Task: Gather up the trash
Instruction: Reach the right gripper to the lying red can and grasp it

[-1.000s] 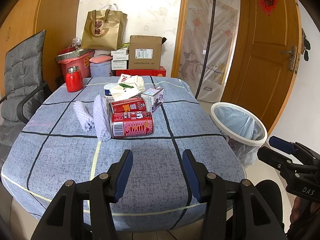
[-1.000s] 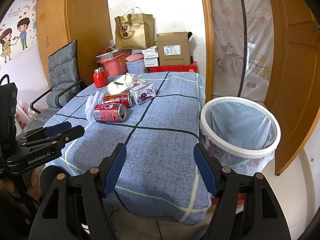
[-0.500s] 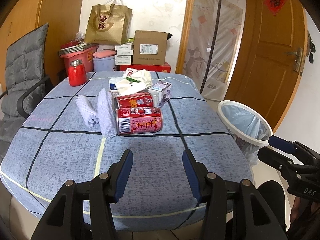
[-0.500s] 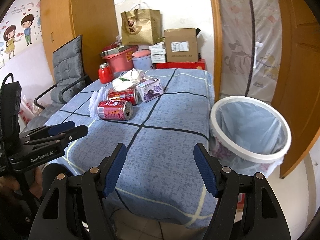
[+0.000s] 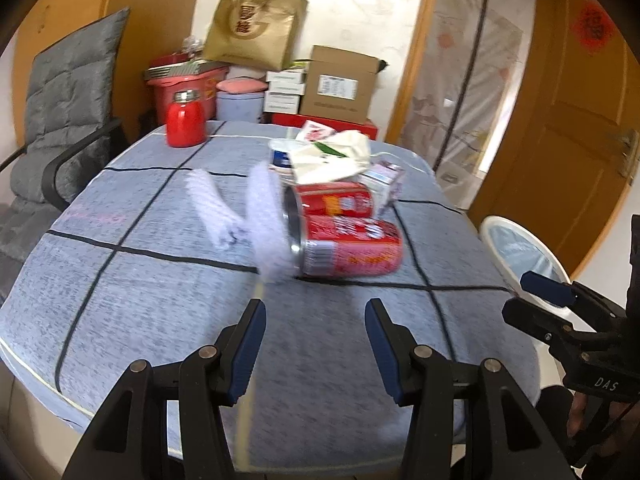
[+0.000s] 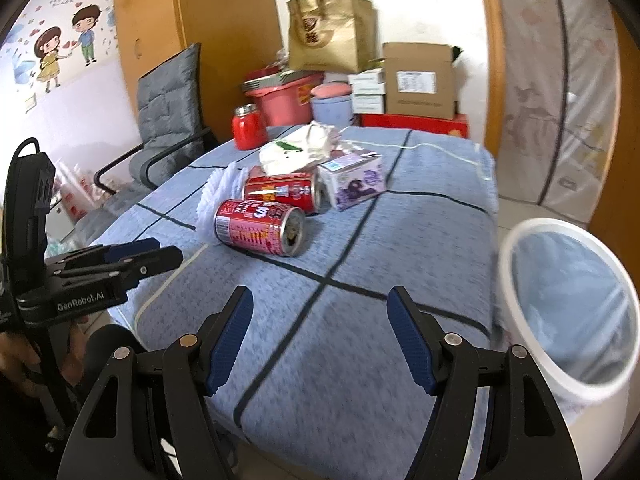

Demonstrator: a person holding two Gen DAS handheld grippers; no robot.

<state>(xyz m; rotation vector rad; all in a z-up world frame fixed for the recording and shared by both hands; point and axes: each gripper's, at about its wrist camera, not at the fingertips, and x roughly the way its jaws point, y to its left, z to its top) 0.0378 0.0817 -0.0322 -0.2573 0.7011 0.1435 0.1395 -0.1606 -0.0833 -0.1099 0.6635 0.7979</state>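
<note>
A small, daylit room. A tabletop (image 6: 420, 240) covered in a blue-grey cloth with dark grid lines fills the middle. To its left stands a black-armed chair (image 5: 60, 120) with a grey quilted cushion. Behind it, wooden panelling (image 6: 224, 32) meets a white wall (image 5: 360, 8). Against that wall are stacked a brown cardboard box (image 5: 340, 80), small white boxes (image 5: 285, 92), a pink tub (image 6: 288, 100) and a gold paper bag (image 5: 256, 24). A cartoon couple sticker (image 6: 64, 48) decorates the left wall. On the right, a wooden door (image 5: 580, 120) carries a red ornament (image 5: 595, 30), beside a translucent curtain (image 5: 464, 80).
</note>
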